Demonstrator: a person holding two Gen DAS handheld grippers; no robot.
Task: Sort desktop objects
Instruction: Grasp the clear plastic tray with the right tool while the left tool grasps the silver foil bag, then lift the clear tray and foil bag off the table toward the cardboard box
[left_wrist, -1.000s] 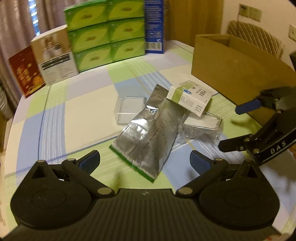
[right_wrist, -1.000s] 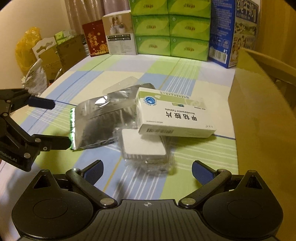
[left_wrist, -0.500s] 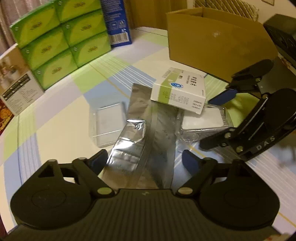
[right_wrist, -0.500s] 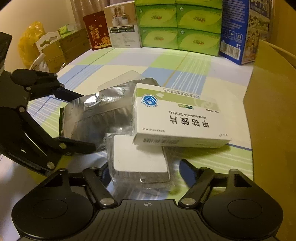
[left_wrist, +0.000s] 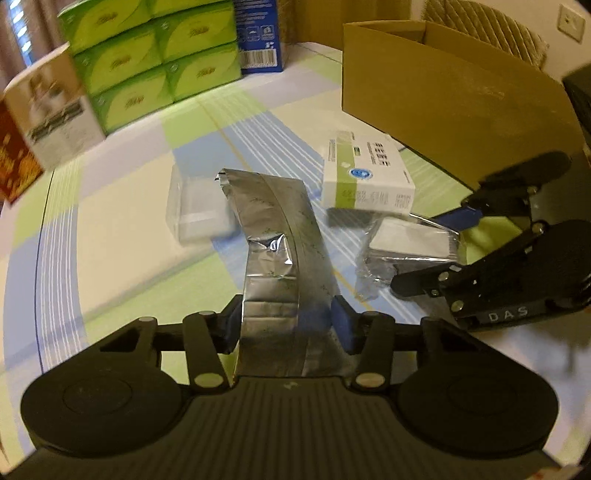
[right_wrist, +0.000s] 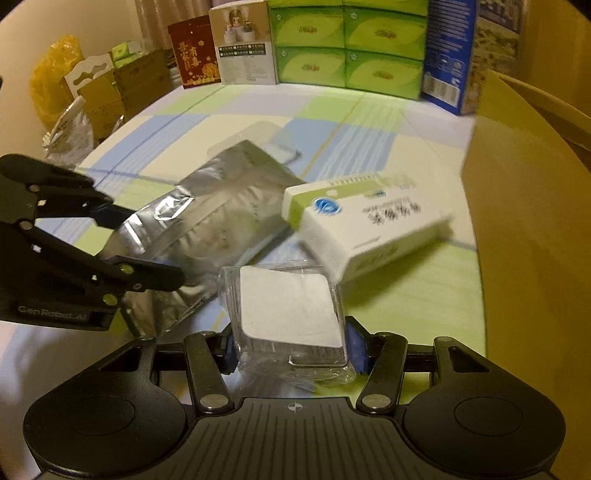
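Foil pouches: one, silver foil pouch (left_wrist: 280, 254), running from the table centre toward 6 o'clock in the left wrist view, its near end lifted and bowed.
Medicine boxes: one, white-and-green medicine box (right_wrist: 365, 225), at 2 o'clock from the pouch, tilted, one end resting on the wrapped packet.
Wrapped packets: one, clear-wrapped packet (right_wrist: 288, 314) with a white card face, at 6 o'clock in the right wrist view.
Clear cases: one, clear plastic case (left_wrist: 199, 210), just beside the pouch at its 10 o'clock, flat on the checked tablecloth (left_wrist: 122, 206).
Cardboard boxes: one, open cardboard box (left_wrist: 443, 99), at 1 o'clock, just behind the medicine box.
Green tissue boxes: six countable in the left view, green tissue boxes (left_wrist: 155, 55), stacked at 11 o'clock (more may sit above the frame).
Other cartons: one blue carton (right_wrist: 450, 55); one white product box (right_wrist: 243, 44); one red packet (right_wrist: 194, 51), all along the far edge.
Pose: both grippers pitched steeply down toward the table, side by side.
Left gripper (left_wrist: 286, 325): jaws have just been closing; blue pads now pinch the pouch's near end from both sides.
Right gripper (right_wrist: 291, 349): jaws have just been closing; pads press the wrapped packet's two sides.
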